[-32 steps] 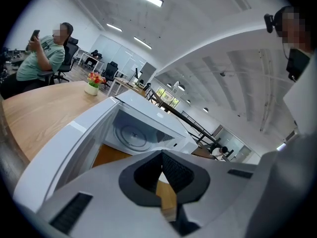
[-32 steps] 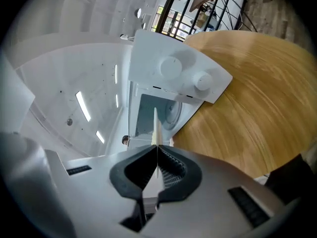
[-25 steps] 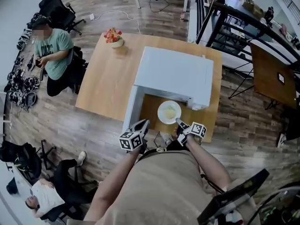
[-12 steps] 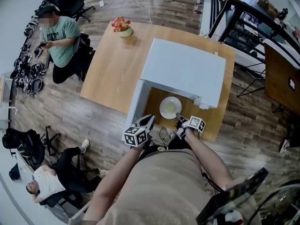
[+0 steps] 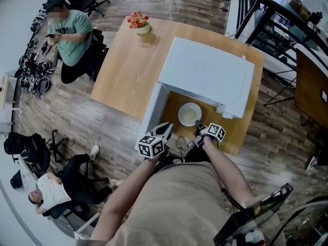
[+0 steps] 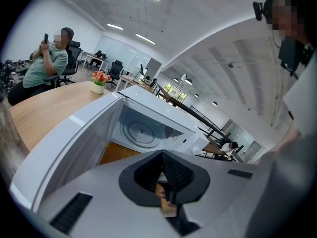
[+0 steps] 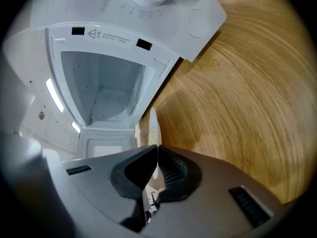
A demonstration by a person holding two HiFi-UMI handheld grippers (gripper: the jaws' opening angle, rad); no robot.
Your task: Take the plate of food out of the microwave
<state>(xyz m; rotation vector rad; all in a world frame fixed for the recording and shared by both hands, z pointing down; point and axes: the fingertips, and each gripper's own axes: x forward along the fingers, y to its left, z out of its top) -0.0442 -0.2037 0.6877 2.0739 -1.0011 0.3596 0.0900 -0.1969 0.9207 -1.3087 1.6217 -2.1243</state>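
Plate (image 5: 189,114) of pale food is outside the microwave (image 5: 205,78), over the strip of table (image 5: 128,65) in front of the cavity; cannot tell if it rests there. Right gripper (image 5: 197,125): jaws clamped on the plate's near rim. Left gripper (image 5: 165,131): jaws closed together, holding nothing, just beside the open door (image 5: 152,109). Plate lies between door and control-panel corner, near the table's front edge. Broad bare tabletop left of the door. Label (image 7: 111,37) with warning triangle on the cavity frame; print unreadable.
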